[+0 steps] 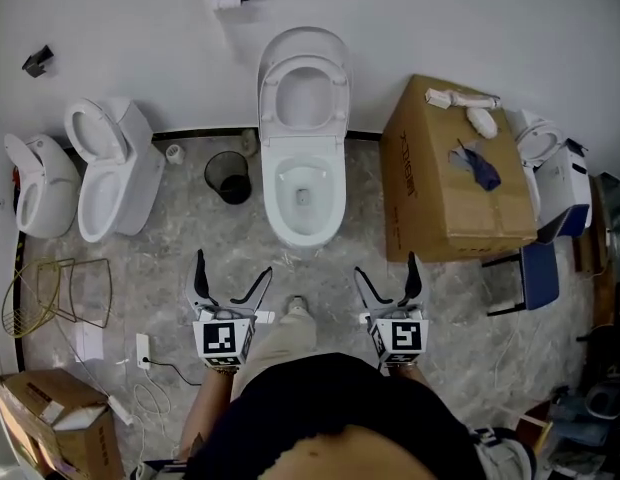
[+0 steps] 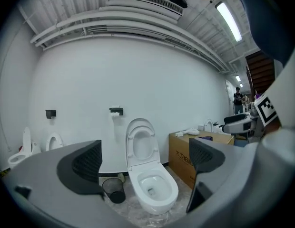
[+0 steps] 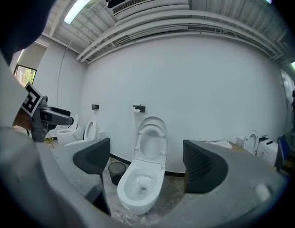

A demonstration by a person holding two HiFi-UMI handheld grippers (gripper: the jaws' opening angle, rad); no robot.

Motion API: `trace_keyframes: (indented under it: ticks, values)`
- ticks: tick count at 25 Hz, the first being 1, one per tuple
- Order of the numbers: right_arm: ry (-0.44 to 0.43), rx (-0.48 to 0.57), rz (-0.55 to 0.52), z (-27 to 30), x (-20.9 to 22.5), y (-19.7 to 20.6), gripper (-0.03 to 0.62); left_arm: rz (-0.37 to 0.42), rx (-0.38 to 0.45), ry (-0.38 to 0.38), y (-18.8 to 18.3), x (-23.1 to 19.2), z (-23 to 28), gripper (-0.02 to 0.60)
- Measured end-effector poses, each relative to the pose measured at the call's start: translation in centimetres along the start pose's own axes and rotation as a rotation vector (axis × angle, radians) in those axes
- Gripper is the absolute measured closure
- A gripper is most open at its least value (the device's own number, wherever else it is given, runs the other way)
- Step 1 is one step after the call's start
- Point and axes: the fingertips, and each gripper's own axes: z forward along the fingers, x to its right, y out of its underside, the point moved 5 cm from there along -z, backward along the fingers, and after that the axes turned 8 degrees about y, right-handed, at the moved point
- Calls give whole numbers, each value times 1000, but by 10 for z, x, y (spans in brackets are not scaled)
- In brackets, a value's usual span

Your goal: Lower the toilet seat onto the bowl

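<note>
While raised, toilet seat [image 1: 334, 96] upright lengthwise.

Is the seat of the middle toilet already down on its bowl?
No, the toilet seat stands upright at the back, and the bowl in front of it lies uncovered.

This is looking like a workshop or storage hall: several toilets [image 1: 303, 183] are standing along a bare white wall [image 1: 410, 18], a cardboard box [image 1: 445, 183] sitting beside them, ceiling ducting [image 2: 142, 1] running overhead.
</note>
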Motion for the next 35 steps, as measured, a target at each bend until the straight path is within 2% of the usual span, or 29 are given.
trace_keyframes:
  ticks: [5,10,13,19,22,27,35]
  values:
    - [14,-11,-16,46,10,-2,113,7,20,18,-13,-24,41,37]
    - [26,-14,0,88,13,-12,114,-29,-12,61,-8,-43,70,37]
    - [17,-6,-12,107,16,-16,112,1,-8,95,-12,-49,85,37]
    - [-11,-7,-46,142,18,-17,113,-20,-42,129,-9,-62,111,37]
    - [-24,-15,-54,159,22,-13,114,-24,-23,146,-15,-67,126,37]
    - [-75,-5,-78,197,28,-10,112,9,30,157,-18,-80,156,37]
    - [-114,-20,-93,254,49,-11,114,66,-28,188,-4,-88,200,37]
